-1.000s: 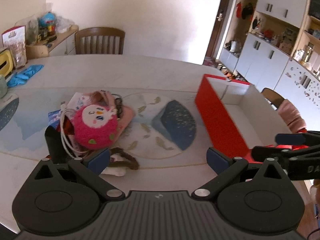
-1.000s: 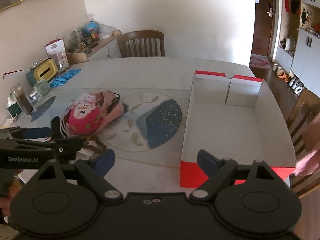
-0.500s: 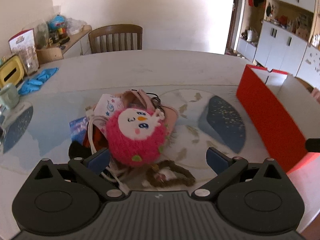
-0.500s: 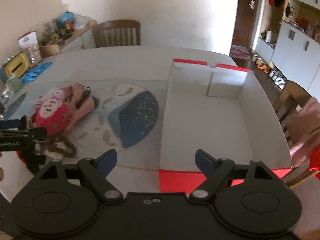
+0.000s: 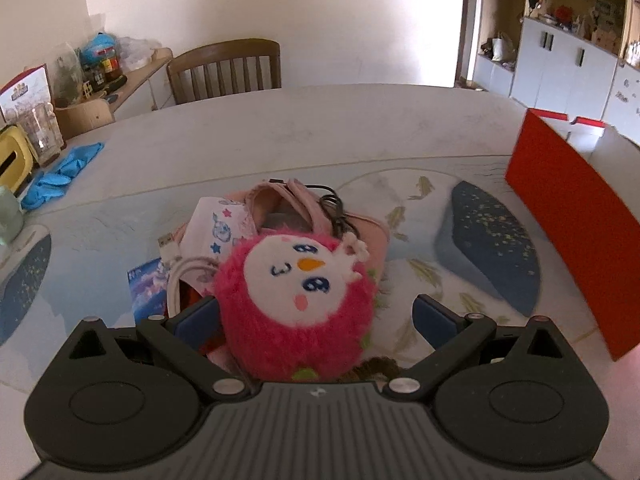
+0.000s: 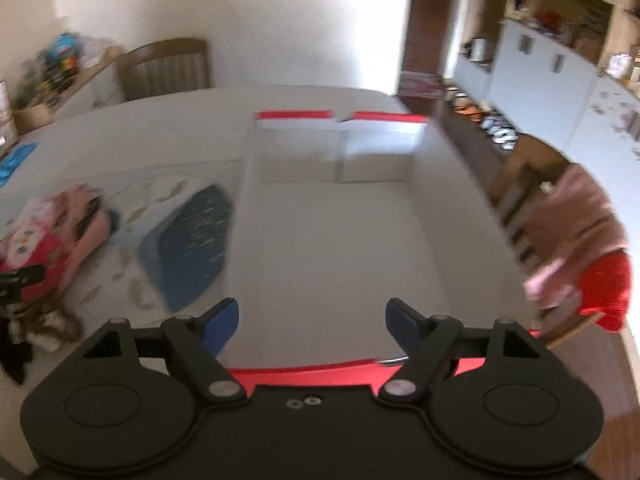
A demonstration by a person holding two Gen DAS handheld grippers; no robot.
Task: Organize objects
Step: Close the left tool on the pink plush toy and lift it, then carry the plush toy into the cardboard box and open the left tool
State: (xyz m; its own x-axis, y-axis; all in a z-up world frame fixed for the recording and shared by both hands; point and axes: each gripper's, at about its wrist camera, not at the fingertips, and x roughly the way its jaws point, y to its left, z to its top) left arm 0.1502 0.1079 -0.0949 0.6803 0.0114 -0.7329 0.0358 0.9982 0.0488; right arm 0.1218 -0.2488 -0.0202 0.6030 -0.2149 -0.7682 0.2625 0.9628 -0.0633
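Note:
A round pink plush toy with a white face (image 5: 298, 304) sits on a pile of small items on the table: a pink pouch (image 5: 320, 216), a white cable (image 5: 178, 276) and a blue card (image 5: 146, 288). My left gripper (image 5: 316, 316) is open, its jaws on either side of the plush. The left pad touches it, the right pad stands apart. A red box with a white inside (image 6: 340, 232) lies to the right; its red wall (image 5: 572, 240) shows in the left wrist view. My right gripper (image 6: 312, 320) is open and empty over the box's near edge. The pile (image 6: 44, 236) appears at the left, blurred.
A wooden chair (image 5: 224, 70) stands at the table's far side. Blue gloves (image 5: 64, 172), a jar and a yellow box sit at the far left. A chair with pink cloth (image 6: 572, 216) is right of the box. White cabinets line the right wall.
My left gripper has moved forward and down until the plush lies between its jaws. My right gripper has moved right and forward over the box; its view is motion-blurred.

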